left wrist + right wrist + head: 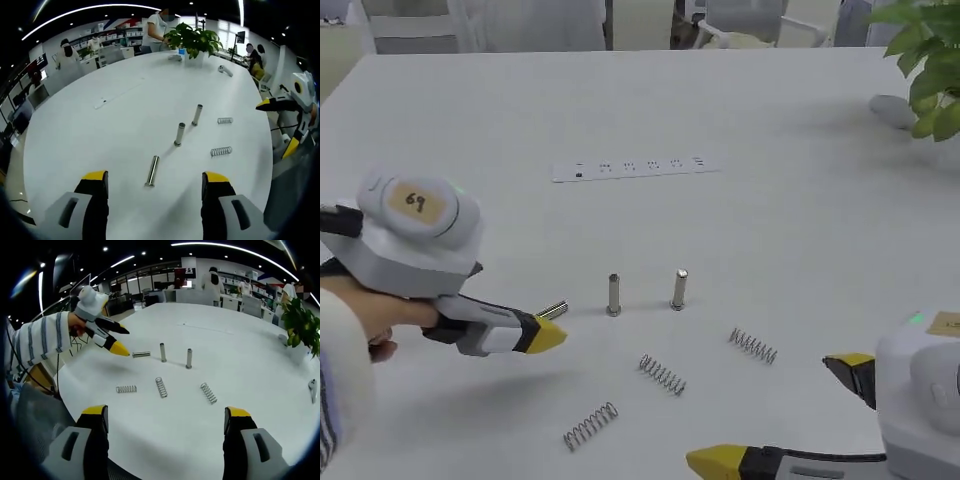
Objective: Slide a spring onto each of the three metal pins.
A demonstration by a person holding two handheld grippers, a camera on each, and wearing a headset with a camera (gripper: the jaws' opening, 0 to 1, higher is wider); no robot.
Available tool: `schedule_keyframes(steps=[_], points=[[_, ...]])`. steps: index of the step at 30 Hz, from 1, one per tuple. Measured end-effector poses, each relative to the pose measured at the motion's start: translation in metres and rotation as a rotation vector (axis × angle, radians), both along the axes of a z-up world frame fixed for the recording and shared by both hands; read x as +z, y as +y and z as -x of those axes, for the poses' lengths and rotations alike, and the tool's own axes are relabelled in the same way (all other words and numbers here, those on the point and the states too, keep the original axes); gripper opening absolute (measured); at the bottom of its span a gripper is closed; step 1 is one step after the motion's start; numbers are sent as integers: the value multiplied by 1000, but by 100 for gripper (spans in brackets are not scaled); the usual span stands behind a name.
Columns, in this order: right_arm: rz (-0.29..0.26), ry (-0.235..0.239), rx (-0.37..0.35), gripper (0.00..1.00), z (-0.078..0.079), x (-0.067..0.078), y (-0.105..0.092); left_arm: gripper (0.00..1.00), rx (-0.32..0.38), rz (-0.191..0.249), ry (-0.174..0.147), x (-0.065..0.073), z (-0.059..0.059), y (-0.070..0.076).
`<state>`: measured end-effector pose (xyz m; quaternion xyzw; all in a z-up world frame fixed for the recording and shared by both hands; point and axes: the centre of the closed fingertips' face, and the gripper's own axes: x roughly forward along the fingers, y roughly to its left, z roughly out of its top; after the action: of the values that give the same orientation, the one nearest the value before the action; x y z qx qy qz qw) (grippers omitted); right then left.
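Left gripper view: your left gripper (pixel 155 176) stands jaws apart just short of the toppled silver metal pin (pixel 152 170); a glancing close could roll it. Your right gripper (pixel 166 412), apart and empty, hangs near the coiled wire springs (pixel 662 373).

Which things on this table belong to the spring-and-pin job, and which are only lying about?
Job: lying pin, middle pin, right pin; left spring, middle spring, right spring.
Lying about: power strip, plant.
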<state>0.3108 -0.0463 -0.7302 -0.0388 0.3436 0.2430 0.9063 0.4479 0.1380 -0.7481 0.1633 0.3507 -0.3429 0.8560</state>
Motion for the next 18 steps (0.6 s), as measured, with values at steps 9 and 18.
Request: schedule_keyframes(steps=[9, 18], points=[[11, 1, 21, 94, 1, -5, 6, 63, -21, -5, 10, -7, -3, -1], [15, -7, 36, 94, -3, -3, 10, 52, -47, -1, 8, -13, -12, -7]])
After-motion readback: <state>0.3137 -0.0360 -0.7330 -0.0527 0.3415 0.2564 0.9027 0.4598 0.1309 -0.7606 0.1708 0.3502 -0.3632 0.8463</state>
